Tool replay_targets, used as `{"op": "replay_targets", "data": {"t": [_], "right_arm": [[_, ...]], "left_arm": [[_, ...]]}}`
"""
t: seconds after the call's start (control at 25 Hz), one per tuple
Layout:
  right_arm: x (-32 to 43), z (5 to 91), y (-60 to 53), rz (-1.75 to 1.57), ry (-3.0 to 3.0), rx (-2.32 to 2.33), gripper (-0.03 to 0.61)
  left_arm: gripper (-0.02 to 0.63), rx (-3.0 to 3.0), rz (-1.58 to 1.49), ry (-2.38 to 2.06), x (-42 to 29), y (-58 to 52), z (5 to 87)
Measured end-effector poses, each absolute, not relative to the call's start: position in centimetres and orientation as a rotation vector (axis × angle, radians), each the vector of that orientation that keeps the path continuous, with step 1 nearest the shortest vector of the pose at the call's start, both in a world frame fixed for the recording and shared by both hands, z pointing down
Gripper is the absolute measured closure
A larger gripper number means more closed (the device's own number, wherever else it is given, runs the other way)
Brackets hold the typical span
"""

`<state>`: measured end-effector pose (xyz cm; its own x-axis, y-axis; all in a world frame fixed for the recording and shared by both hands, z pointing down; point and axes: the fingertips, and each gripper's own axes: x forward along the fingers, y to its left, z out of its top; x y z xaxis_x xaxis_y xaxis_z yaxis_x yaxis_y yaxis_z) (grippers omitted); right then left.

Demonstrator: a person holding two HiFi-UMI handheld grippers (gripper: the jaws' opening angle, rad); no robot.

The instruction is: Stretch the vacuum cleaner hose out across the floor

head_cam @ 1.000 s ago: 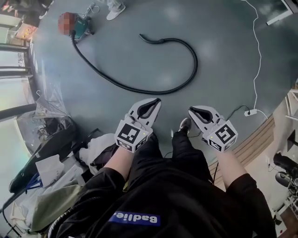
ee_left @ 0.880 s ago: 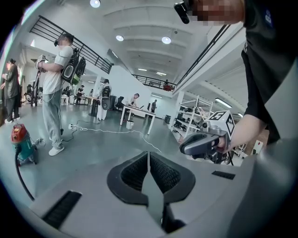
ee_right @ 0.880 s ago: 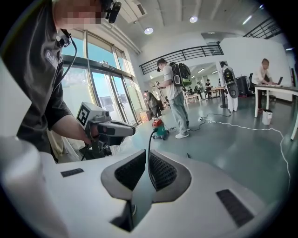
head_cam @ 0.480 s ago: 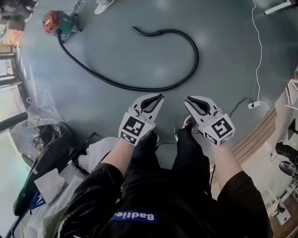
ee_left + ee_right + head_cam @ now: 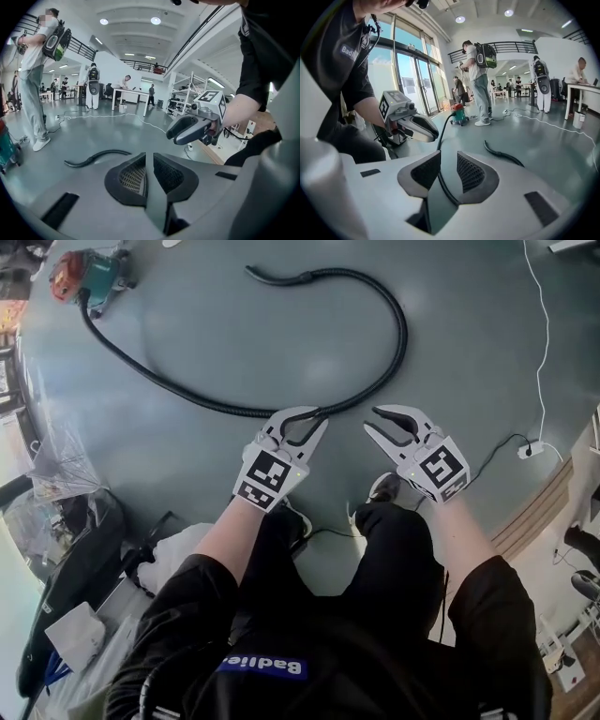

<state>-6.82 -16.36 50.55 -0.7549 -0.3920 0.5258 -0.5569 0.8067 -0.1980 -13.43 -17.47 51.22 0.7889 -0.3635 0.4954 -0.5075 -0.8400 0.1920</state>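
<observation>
A black vacuum hose [image 5: 202, 401] runs from the red and teal vacuum cleaner [image 5: 89, 273] at the far left and bends in front of me. From there it loops right and back to its nozzle end [image 5: 272, 276]. My left gripper [image 5: 314, 420] hangs right over the bend. Its jaws have just been opening to a narrow slit with nothing between them [image 5: 146, 157]. My right gripper [image 5: 380, 423] is just right of the bend and its jaws have just been opening too. In the right gripper view the hose [image 5: 443, 129] shows through their gap [image 5: 448, 159], and no pad presses on it.
A white cable [image 5: 539, 343] leads to a power strip [image 5: 534, 448] on the right, beside a wooden step [image 5: 530, 512]. Bags and clutter [image 5: 66, 521] crowd the floor at my left. People with backpack vacuums [image 5: 480, 70] stand beyond the vacuum cleaner.
Both grippers have dropped toward the floor and now sit at the hose's near bend. The right gripper's jaws have parted slightly.
</observation>
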Motion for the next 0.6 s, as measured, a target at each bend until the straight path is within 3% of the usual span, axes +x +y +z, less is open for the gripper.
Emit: {"op": "replay_targets", "data": {"t": [0.28, 0.6], "right_arm": [[-4.7, 68.7, -17.4, 0.309, -2.467, 0.489, 0.430], [0.0, 83.7, -16.7, 0.157, -2.310, 0.316, 0.380]], "left_arm": [[0.498, 2.727, 0.810, -0.467, -9.3, -17.9, 70.7], [0.369, 2.615, 1.334, -0.151, -5.9, -14.4, 96.1]]}}
